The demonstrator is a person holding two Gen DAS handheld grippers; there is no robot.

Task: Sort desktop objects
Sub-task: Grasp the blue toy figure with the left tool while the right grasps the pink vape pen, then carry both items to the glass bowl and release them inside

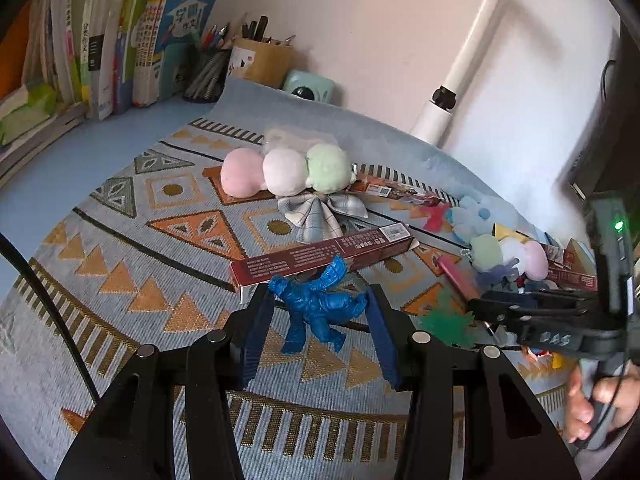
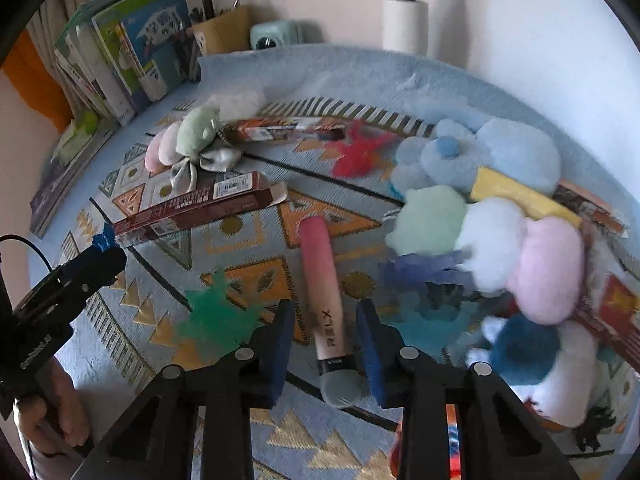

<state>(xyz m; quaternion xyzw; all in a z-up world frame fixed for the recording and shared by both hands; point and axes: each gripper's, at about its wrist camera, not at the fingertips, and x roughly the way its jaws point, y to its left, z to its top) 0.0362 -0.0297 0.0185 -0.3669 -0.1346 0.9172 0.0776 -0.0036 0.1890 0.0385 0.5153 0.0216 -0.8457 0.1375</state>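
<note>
A blue toy figure (image 1: 316,312) stands on the patterned mat (image 1: 120,264). My left gripper (image 1: 320,296) is shut on it, both blue pads against its outstretched arms. In the right wrist view that left gripper (image 2: 100,258) shows at the left edge, with the toy (image 2: 105,237) at its tip. A pink stick with a grey cap (image 2: 322,280) lies on the mat between the fingers of my right gripper (image 2: 325,312). The right gripper is open, with a gap showing at the left pad (image 2: 286,328). In the left wrist view, the right gripper (image 1: 480,308) hovers over the stick (image 1: 456,276).
A long brown box (image 1: 320,256) lies just beyond the blue figure. Three-ball plushes (image 1: 284,172) (image 2: 492,240), a blue plush (image 2: 480,152), red (image 2: 356,152) and green (image 2: 216,312) figures crowd the mat. Books (image 1: 100,40), pen holders (image 1: 208,72) and a lamp post (image 1: 472,60) line the wall.
</note>
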